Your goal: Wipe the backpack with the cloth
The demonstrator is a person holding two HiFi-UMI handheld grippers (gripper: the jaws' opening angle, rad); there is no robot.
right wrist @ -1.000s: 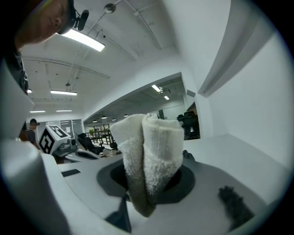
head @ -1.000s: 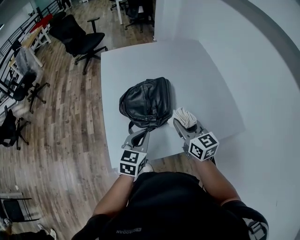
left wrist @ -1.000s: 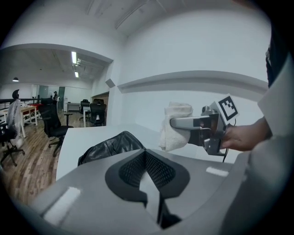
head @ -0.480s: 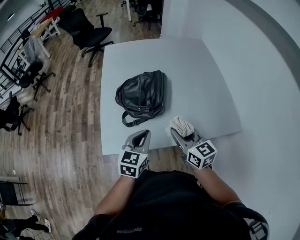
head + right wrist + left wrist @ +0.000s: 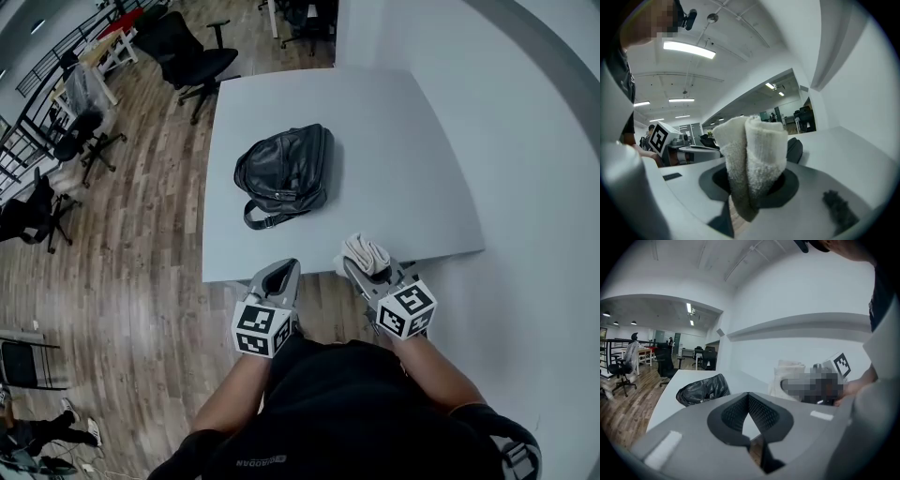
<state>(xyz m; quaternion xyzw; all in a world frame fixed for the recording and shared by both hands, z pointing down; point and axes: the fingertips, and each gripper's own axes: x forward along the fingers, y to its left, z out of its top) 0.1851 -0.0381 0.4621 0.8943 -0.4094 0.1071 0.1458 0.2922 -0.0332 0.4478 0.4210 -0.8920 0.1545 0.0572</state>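
Black leather backpack (image 5: 284,173) lying flat on white table (image 5: 394,141), folded white cloth (image 5: 366,251) pinched in right gripper (image 5: 362,266), well apart

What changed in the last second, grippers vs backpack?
Both grippers pulled back toward the person. The left gripper and right gripper were up at the backpack's near side; now they sit at the table's near edge, apart from it. Nothing was taken hold of or let go. Unchanged: the cloth is clamped in the right gripper, the left jaws are shut and empty, and the backpack lies on the table.

Grey left tongs (image 5: 284,270) and right tongs (image 5: 364,269), black-white marker cubes (image 5: 260,330), black shirt (image 5: 347,412).
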